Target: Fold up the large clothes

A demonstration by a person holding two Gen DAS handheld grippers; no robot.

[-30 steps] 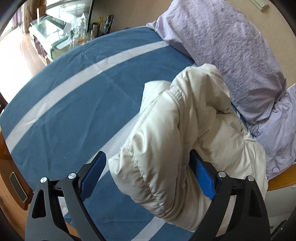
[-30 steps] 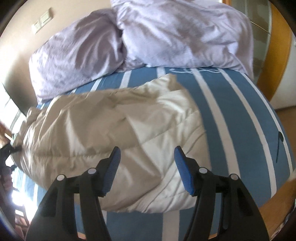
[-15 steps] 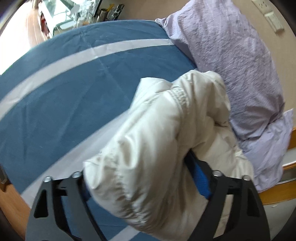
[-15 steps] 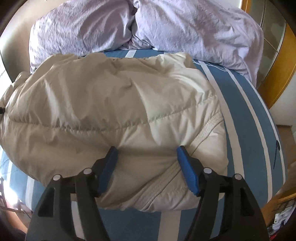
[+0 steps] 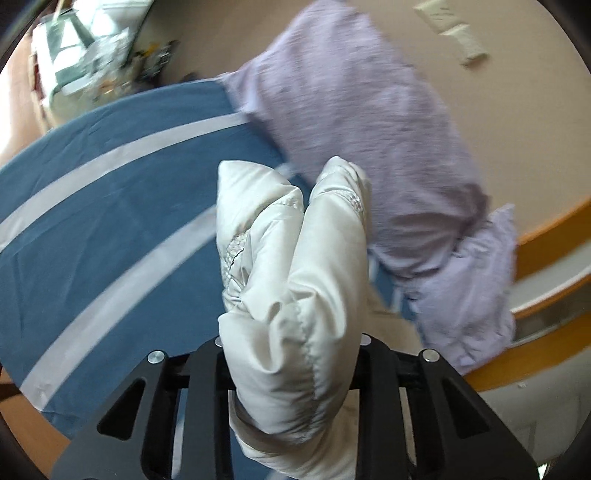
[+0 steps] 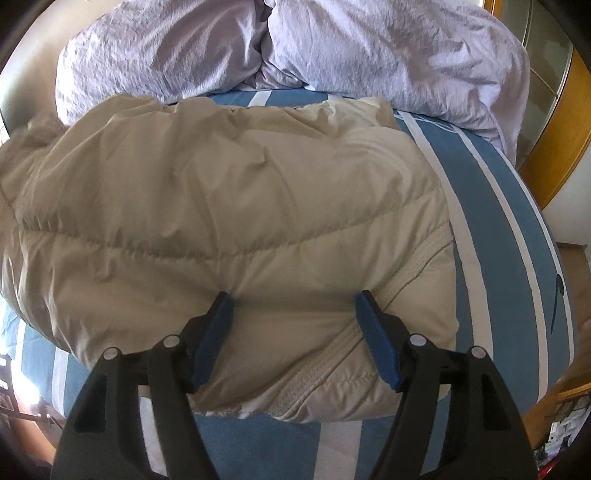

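A cream puffer jacket [image 6: 221, 184] lies bunched across the blue white-striped bed [image 6: 498, 221]. In the left wrist view one end of the jacket [image 5: 314, 258] is gathered into a thick fold and lifted off the sheet. My left gripper [image 5: 291, 339] is closing on that fold, and the fabric hides its pads. In the right wrist view my right gripper [image 6: 293, 295] stands open over the jacket's near hem. Its blue fingertips [image 6: 364, 299] dent the padding, with a wide band of fabric between them.
Two lilac pillows [image 6: 388, 48] lie at the head of the bed, one close behind the lifted fold [image 5: 369, 122]. A wooden bed frame [image 5: 546, 229] runs along the right. Wall switches [image 5: 454, 33] and a cluttered glass desk [image 5: 85, 55] stand further off.
The left jaws went from wide open around the jacket end to squeezed on it, and the fold rose off the bed. The right gripper dropped onto the jacket's hem and then stayed.
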